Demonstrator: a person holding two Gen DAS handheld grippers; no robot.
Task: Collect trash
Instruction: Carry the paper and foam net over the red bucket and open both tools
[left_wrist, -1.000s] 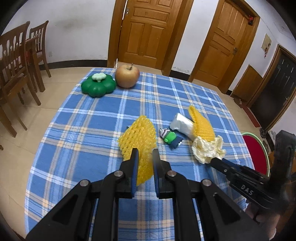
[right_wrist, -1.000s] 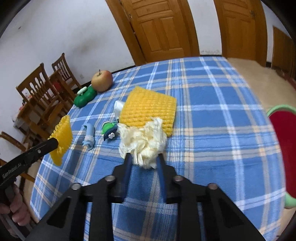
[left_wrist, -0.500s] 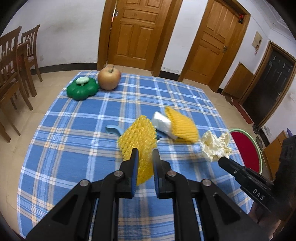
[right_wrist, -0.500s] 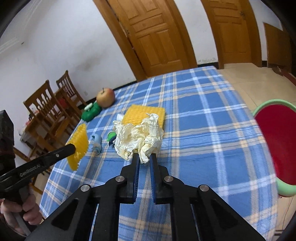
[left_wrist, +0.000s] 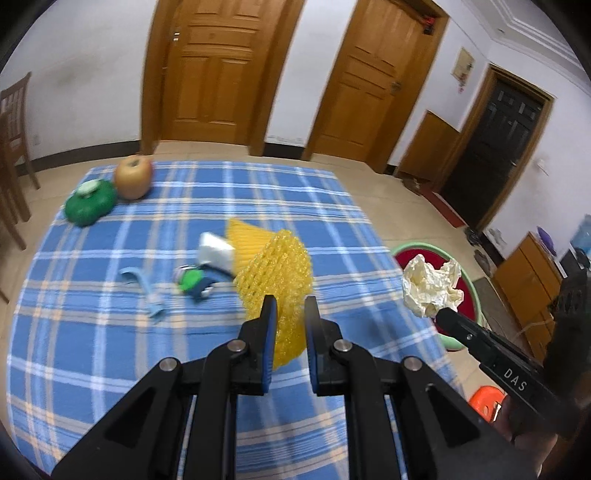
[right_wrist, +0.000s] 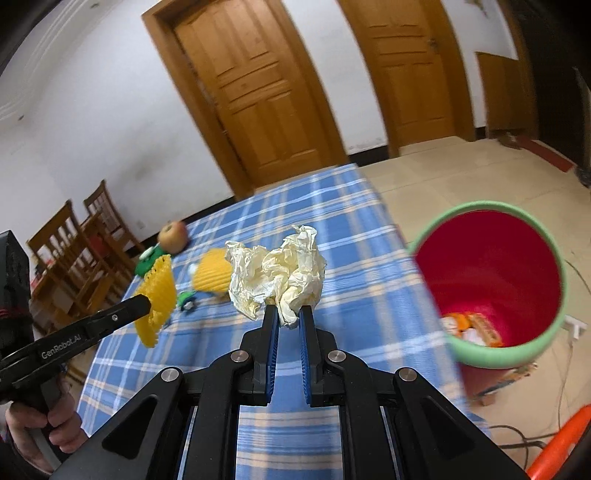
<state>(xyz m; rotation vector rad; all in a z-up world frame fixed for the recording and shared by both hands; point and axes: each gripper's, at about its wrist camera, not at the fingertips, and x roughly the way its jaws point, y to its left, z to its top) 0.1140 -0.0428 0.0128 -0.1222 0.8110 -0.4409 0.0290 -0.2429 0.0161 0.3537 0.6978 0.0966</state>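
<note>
My left gripper (left_wrist: 289, 308) is shut on a yellow foam fruit net (left_wrist: 279, 275) and holds it above the blue checked table (left_wrist: 110, 354); the net also shows in the right wrist view (right_wrist: 157, 301). My right gripper (right_wrist: 288, 317) is shut on a crumpled cream paper ball (right_wrist: 277, 273), held above the table's right edge; the ball also shows in the left wrist view (left_wrist: 430, 286). A red bin with a green rim (right_wrist: 491, 280) stands on the floor to the right, with wrappers inside. A second yellow net (left_wrist: 245, 240), a white packet (left_wrist: 214, 251), a green-blue wrapper (left_wrist: 194, 282) and a light blue scrap (left_wrist: 144, 286) lie on the table.
An apple (left_wrist: 133, 177) and a green toy pumpkin (left_wrist: 89, 202) sit at the table's far left corner. Wooden chairs (right_wrist: 74, 251) stand to the left. Wooden doors (left_wrist: 218, 74) line the far wall. An orange stool (left_wrist: 485, 400) is on the floor near the bin.
Both grippers have swung right with their loads. The paper ball has risen off the table and now hangs near the bin, which has come into fuller view.
</note>
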